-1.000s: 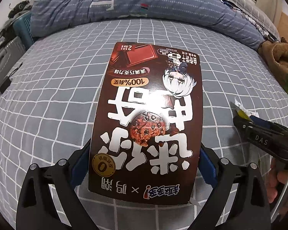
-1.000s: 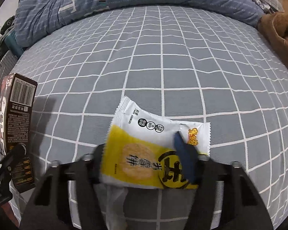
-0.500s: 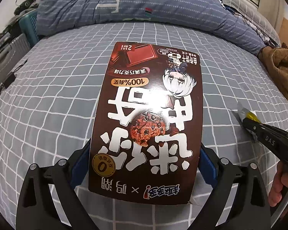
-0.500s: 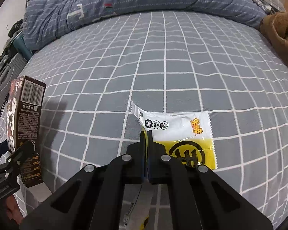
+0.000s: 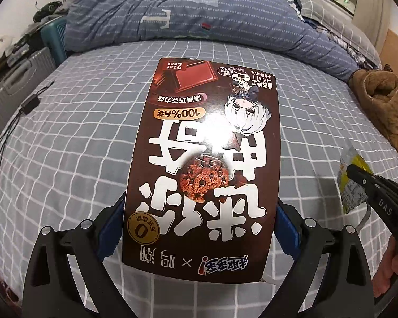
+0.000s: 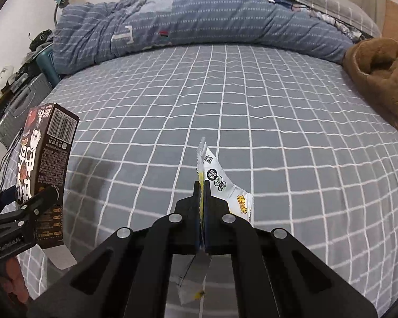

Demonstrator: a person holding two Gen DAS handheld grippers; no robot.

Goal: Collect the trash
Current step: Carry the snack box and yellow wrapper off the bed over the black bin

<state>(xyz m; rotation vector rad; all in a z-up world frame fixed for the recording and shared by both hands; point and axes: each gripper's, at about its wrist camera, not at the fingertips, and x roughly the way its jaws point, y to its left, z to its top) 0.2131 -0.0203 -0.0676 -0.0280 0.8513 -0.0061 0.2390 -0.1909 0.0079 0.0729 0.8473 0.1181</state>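
Brown cookie box (image 5: pixel 203 169) sits clamped in our left gripper (image 5: pixel 199 228) above the bed (image 5: pixel 66 137); our right gripper (image 6: pixel 202 198) pinches a yellow-white snack wrapper (image 6: pixel 220 182) over the bed's middle.

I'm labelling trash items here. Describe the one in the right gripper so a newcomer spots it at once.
Over the grey checked bedsheet, the right gripper pinches a thin snack wrapper. It is white and yellow, flat and crinkled, unlike the rigid brown cookie box in the left gripper.

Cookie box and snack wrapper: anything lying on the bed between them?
Nothing: in the right wrist view only bare checked bedsheet lies between the cookie box and the snack wrapper.
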